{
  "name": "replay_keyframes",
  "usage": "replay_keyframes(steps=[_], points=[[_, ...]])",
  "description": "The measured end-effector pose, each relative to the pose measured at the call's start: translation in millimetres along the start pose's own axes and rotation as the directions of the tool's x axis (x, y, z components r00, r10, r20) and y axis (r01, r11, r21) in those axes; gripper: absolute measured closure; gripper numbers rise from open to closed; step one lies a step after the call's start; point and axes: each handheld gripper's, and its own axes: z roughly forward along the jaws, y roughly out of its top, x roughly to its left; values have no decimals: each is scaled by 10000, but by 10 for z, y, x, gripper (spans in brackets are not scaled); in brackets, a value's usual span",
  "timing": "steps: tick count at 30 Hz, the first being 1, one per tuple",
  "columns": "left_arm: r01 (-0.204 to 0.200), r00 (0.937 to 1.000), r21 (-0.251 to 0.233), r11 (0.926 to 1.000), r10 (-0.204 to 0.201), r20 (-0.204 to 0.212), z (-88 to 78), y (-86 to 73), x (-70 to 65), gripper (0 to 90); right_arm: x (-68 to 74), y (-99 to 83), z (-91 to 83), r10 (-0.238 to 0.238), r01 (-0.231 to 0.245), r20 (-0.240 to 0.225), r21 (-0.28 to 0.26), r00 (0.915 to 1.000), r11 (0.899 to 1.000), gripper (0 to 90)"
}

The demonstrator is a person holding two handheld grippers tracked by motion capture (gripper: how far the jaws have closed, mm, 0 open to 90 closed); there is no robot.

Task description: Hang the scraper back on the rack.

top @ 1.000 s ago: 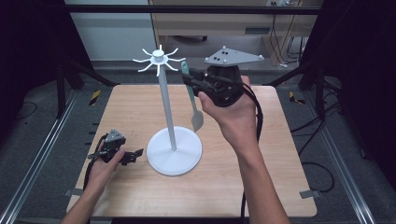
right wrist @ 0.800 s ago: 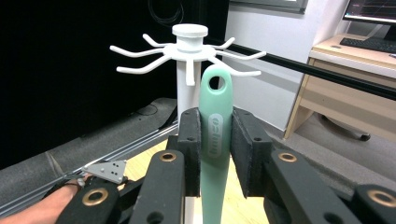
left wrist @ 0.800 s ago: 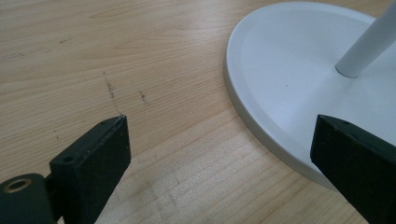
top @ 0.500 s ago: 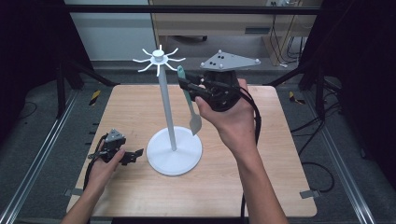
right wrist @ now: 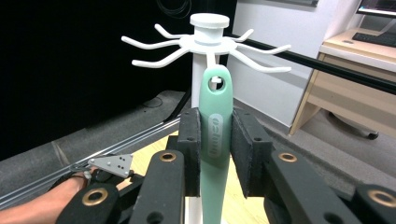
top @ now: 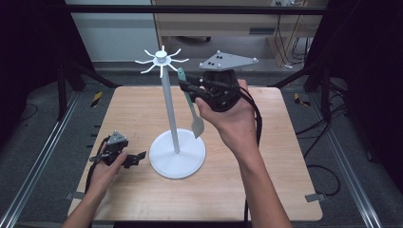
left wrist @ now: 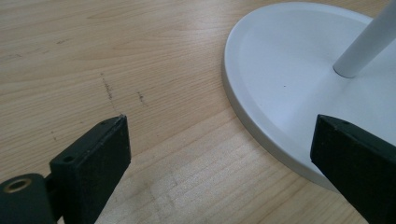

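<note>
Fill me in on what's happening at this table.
A person is hanging a green spatula on a white hook stand. The right gripper has its jaws shut on the spatula's handle and holds it up by the hooks at the top, the hole in the handle lined up with one hook; whether it is hooked on yet is hard to tell. The left gripper rests open on the wooden table beside the stand's round base.

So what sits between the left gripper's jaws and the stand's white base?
Nothing: in the left gripper view, bare table runs from the left gripper to the rim of the stand base; its open jaws hold nothing.
</note>
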Motion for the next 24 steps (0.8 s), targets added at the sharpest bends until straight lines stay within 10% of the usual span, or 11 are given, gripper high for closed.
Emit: replay_keyframes(steps=[24], points=[[-5,10000,25,10000,5,8,4,2,-2,47,13,12,116,-40,39,67,128,10000,9999,741]])
